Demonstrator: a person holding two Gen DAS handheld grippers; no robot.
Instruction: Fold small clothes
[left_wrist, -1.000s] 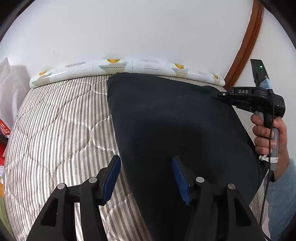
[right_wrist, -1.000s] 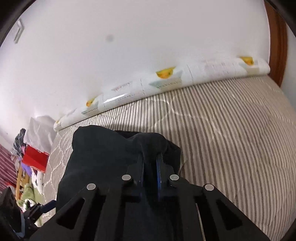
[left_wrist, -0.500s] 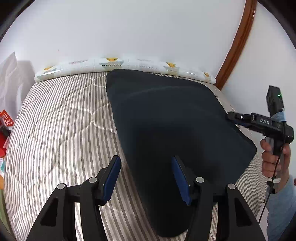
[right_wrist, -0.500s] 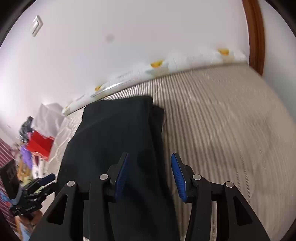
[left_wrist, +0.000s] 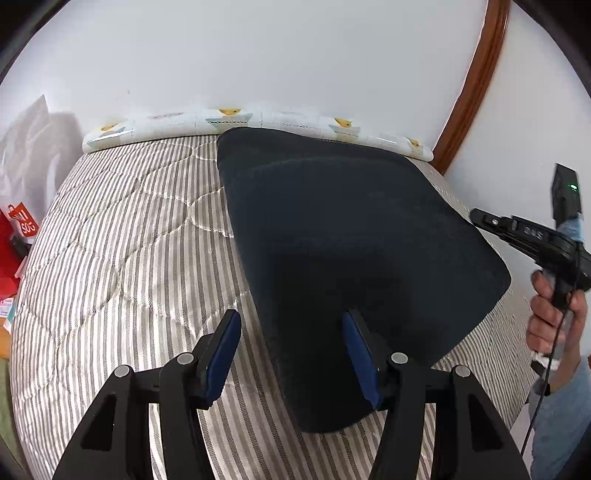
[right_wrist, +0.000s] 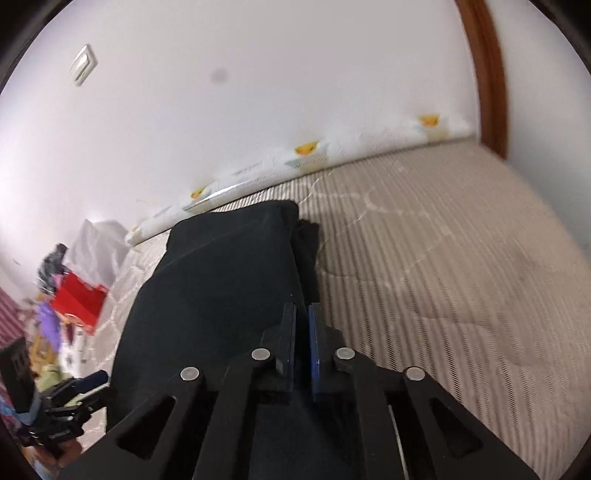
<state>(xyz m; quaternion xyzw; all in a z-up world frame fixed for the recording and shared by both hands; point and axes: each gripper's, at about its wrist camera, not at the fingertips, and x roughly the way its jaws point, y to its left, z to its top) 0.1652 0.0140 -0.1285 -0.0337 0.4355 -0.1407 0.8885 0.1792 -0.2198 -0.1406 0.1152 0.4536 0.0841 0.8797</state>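
A dark navy folded garment (left_wrist: 351, 240) lies flat on the striped quilted bed (left_wrist: 122, 240). My left gripper (left_wrist: 291, 352) is open and empty, hovering over the garment's near left edge. In the right wrist view the garment (right_wrist: 221, 280) lies ahead and to the left. My right gripper (right_wrist: 302, 332) has its blue pads nearly together above the garment's right edge; nothing shows between them. The right gripper also shows in the left wrist view (left_wrist: 532, 236), held in a hand off the garment's right side.
A white bolster with yellow prints (left_wrist: 258, 122) lies along the white wall at the bed's far edge. A brown wooden door frame (left_wrist: 469, 85) stands at the right. A red bag (right_wrist: 79, 301) and clutter sit beyond the bed's left side.
My right gripper let go of the garment's corner, opened, drew back to the right, and has now closed again, empty. The garment now lies flat. My left gripper stayed open.
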